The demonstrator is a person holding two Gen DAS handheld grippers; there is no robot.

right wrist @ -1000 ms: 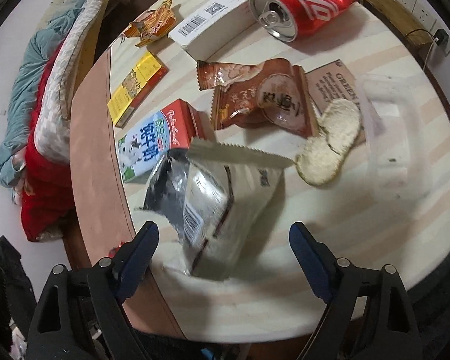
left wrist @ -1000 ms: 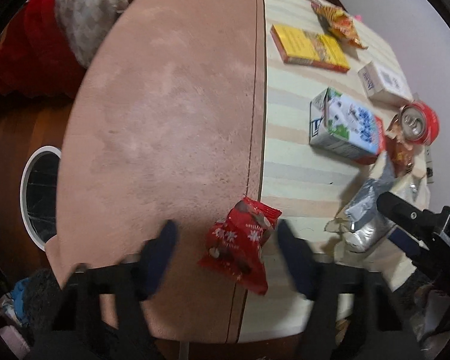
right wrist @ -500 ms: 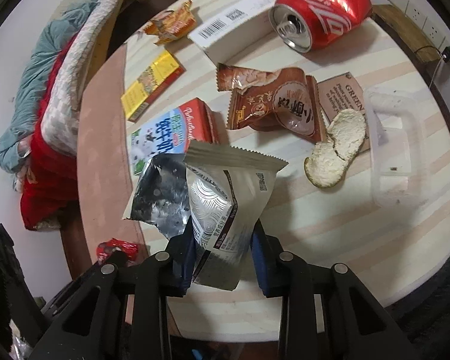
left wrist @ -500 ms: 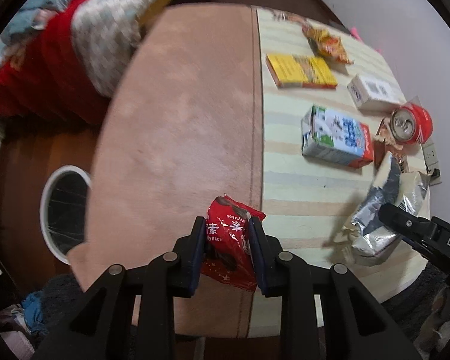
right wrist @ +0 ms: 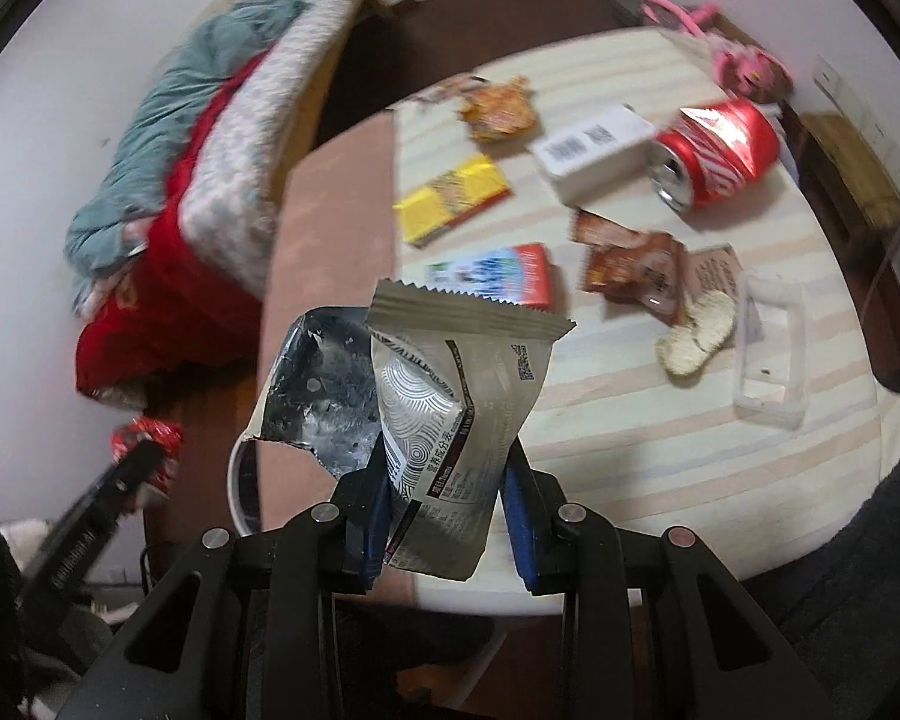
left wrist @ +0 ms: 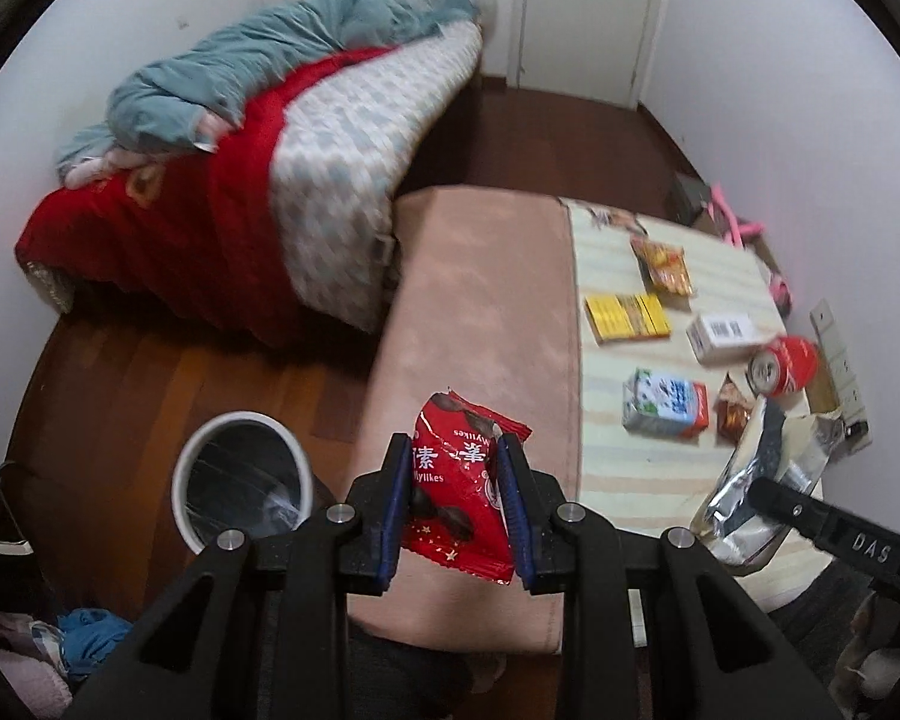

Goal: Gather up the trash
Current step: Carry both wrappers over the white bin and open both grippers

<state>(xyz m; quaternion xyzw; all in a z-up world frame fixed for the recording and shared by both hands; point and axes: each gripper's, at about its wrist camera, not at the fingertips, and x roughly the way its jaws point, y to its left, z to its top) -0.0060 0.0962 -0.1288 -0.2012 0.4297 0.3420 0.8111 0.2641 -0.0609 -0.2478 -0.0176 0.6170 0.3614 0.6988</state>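
My left gripper (left wrist: 453,510) is shut on a red snack wrapper (left wrist: 459,480) and holds it above the table's near edge. A white trash bin (left wrist: 243,480) stands on the floor just left of it. My right gripper (right wrist: 447,510) is shut on a torn grey foil bag (right wrist: 444,384), lifted off the table. The foil bag also shows in the left wrist view (left wrist: 762,480). The red wrapper shows at the left of the right wrist view (right wrist: 147,444).
On the striped cloth (right wrist: 600,414) lie a red can (right wrist: 717,150), a white box (right wrist: 594,153), a yellow packet (right wrist: 450,198), a milk carton (right wrist: 498,276), brown wrappers (right wrist: 636,270), an orange wrapper (right wrist: 501,108) and a clear plastic tray (right wrist: 771,354). A bed (left wrist: 258,180) stands behind.
Both grippers closed, the left on the red wrapper and the right on the foil bag, then lifted them off the table and drew back.
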